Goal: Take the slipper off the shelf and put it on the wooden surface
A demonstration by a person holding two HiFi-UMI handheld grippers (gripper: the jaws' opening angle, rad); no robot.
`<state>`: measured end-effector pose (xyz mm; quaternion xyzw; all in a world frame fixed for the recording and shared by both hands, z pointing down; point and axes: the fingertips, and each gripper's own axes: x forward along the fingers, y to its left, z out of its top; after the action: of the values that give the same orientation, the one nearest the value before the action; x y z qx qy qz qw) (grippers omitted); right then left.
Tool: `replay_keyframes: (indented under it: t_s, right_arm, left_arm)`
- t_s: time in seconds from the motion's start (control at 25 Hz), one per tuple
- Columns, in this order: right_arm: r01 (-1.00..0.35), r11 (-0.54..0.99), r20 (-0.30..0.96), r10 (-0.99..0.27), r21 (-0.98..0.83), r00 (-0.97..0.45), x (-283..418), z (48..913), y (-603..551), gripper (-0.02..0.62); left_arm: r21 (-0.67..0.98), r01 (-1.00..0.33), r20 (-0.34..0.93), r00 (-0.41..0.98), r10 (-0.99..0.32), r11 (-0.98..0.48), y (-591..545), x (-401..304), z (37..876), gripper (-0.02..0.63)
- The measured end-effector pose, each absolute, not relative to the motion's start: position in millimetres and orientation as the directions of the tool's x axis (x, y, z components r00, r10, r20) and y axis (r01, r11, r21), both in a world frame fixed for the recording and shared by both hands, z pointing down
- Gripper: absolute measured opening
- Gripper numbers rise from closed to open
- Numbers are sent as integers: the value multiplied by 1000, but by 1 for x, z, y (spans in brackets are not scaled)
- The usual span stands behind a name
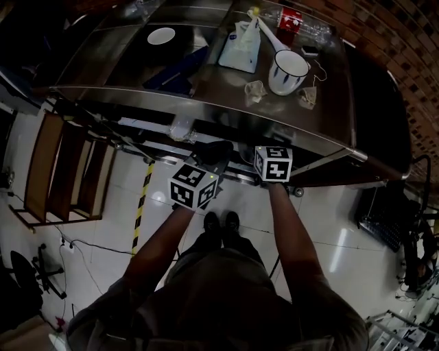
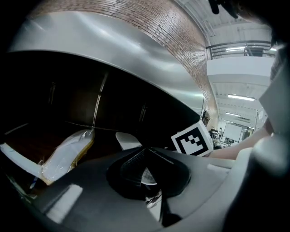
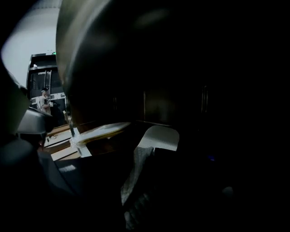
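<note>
Left gripper (image 2: 142,152) clamped on black slipper (image 1: 214,152) below the steel table (image 1: 206,96). Right gripper (image 3: 152,154) alongside; its view is too dark, so I cannot tell its grip.

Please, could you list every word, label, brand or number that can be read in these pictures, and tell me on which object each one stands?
No text can be read as words in any view.
Red label on the plastic bottle: print too small to read.
Blue print on the white bag: blurred, not readable.
Marker cubes and: black-and-white square code patterns only, no letters or numbers.
Both gripper views: no legible text.
</note>
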<state>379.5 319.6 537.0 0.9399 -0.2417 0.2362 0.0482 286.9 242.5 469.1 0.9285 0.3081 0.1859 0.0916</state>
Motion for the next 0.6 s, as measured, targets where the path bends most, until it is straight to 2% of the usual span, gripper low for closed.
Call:
replay_keyframes:
  t_s: [0.08,0.24,0.4,0.6]
  right_arm:
    - [-463,-886,489,-415,-26,767,385,547,318,137]
    - [-453,-891,534,-389,-13,751,394,563,316,135]
    - [-487,-873,553,-394,23,734,392,565,314,32]
    - [-532,-847,507,-468,-23,724,369,543,312,9]
  left_arm:
    - [290,526,293,746,598,-799,240,285,471,-8]
    - [292,510,296,756,584,-809,233,285,471,-8]
    - [290,487,298,772,562,-824,224,286,471,-8]
    - [297,482,291,777,559,-824,222,284,468,-8]
